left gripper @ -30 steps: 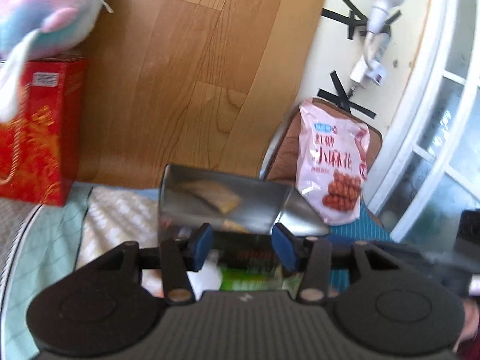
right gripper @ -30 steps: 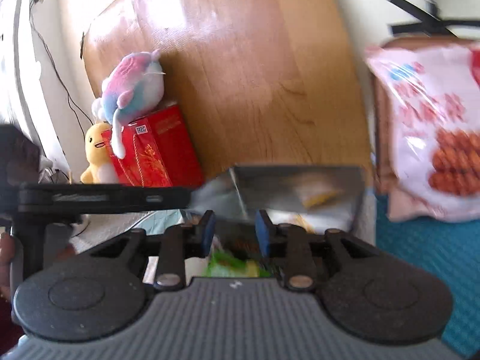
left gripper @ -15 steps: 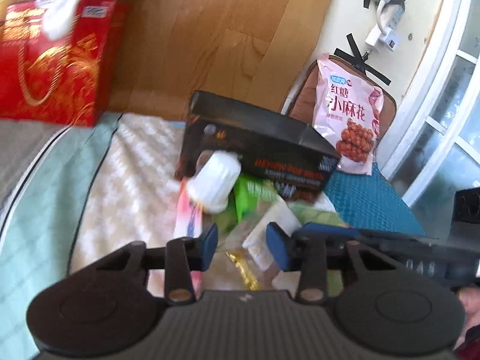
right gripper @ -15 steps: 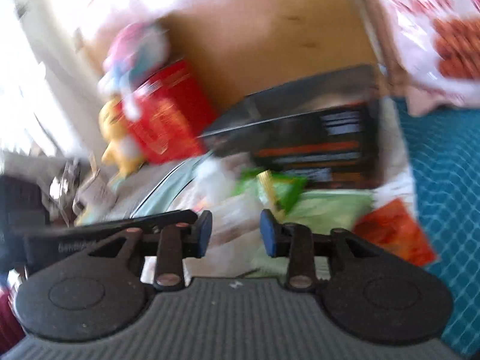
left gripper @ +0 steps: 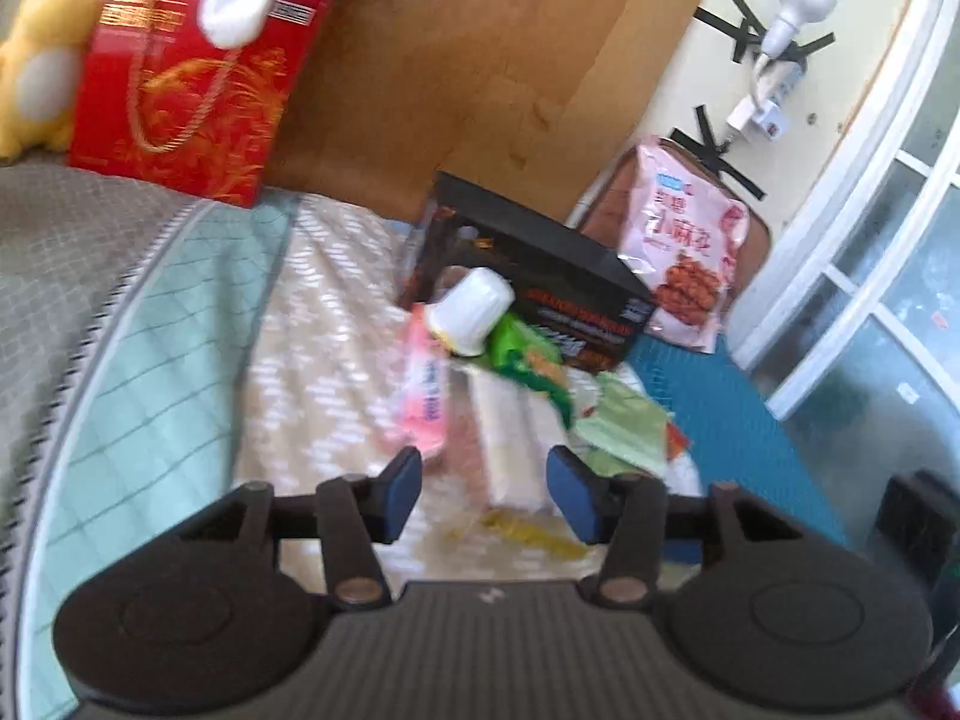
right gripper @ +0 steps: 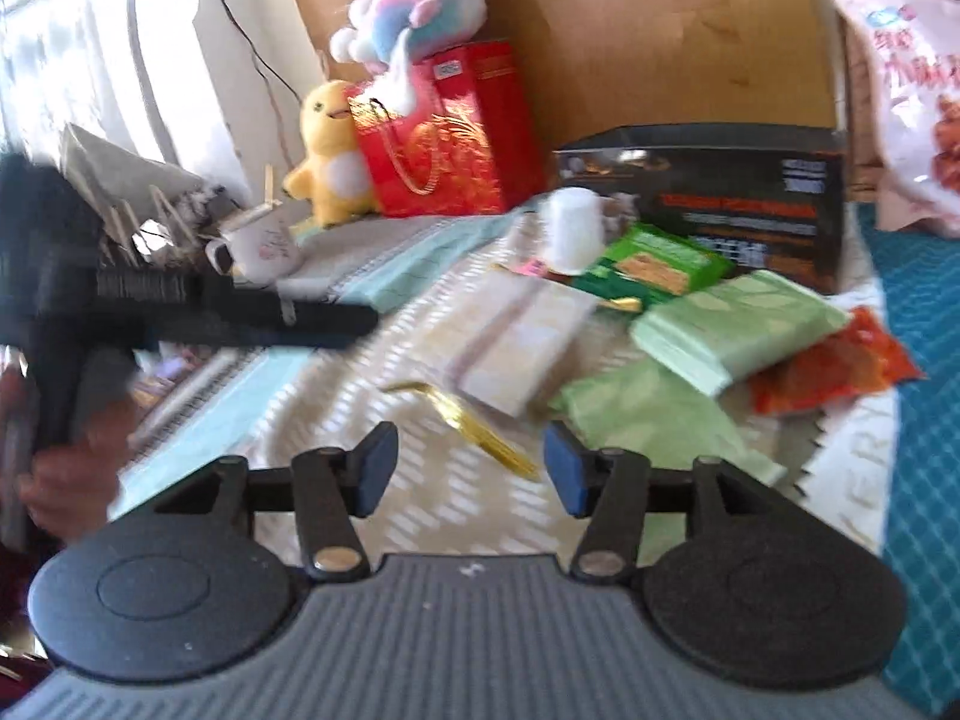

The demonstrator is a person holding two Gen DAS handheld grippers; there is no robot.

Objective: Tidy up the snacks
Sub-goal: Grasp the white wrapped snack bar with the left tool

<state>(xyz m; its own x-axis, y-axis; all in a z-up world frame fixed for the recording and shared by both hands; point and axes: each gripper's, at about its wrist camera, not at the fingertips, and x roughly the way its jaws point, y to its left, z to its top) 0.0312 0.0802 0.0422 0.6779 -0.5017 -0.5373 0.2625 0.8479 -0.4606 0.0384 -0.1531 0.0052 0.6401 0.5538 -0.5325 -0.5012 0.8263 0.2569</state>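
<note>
A black snack box lies on its side on the bed. Spilled in front of it are a white cup, a pink packet, a green biscuit packet, pale green packets, an orange packet, a beige packet and a gold wrapper. My left gripper is open and empty above the near end of the pile. My right gripper is open and empty over the gold wrapper.
A red gift box with plush toys stands at the back by the wooden headboard. A large pink snack bag leans at the back right. A mug sits left. The blue mat is right.
Both grippers let go of the black box and pulled back. The box now lies on its side and the snacks have spilled out onto the bed.
</note>
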